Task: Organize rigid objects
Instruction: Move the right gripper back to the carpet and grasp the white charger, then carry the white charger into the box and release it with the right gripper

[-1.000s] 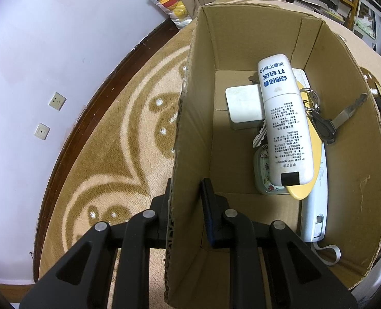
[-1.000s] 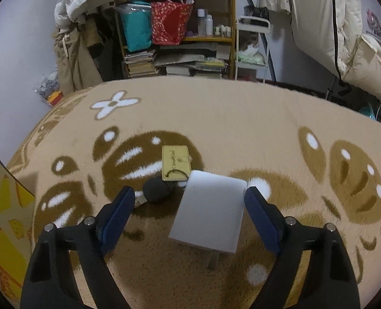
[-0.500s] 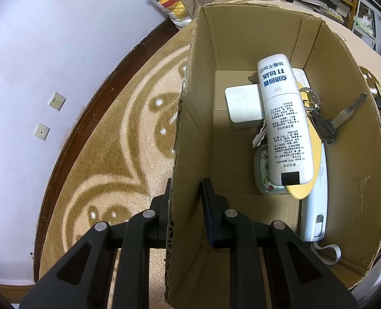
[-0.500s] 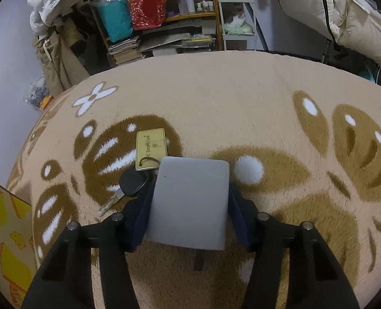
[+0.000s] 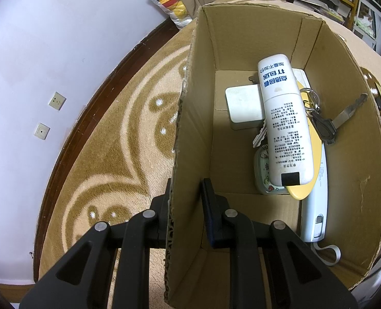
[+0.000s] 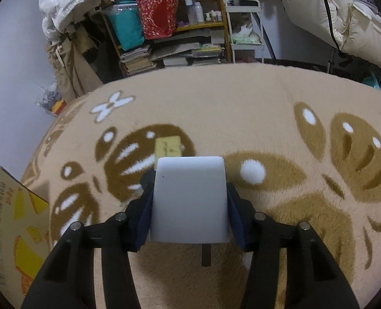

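Observation:
My left gripper (image 5: 187, 195) is shut on the near-left wall of an open cardboard box (image 5: 190, 128). Inside lie a white bottle (image 5: 284, 118), a white charger block (image 5: 244, 105), keys (image 5: 324, 126), a yellow flat piece (image 5: 303, 188) and a pale remote (image 5: 316, 211). My right gripper (image 6: 189, 203) is shut on a white power adapter (image 6: 189, 198), lifted off the carpet with a prong showing below. A yellow card (image 6: 168, 148) and a dark key fob (image 6: 146, 177) lie on the carpet just beyond the adapter.
A patterned tan and brown carpet (image 6: 241, 118) covers the floor. The box's outer corner (image 6: 10, 219) shows at the lower left of the right wrist view. Cluttered shelves (image 6: 175, 36) and hanging clothes stand at the far edge. A wall with sockets (image 5: 56, 100) runs left of the box.
My right gripper closed on the white adapter and lifted it off the carpet. The left gripper and the box have stayed still.

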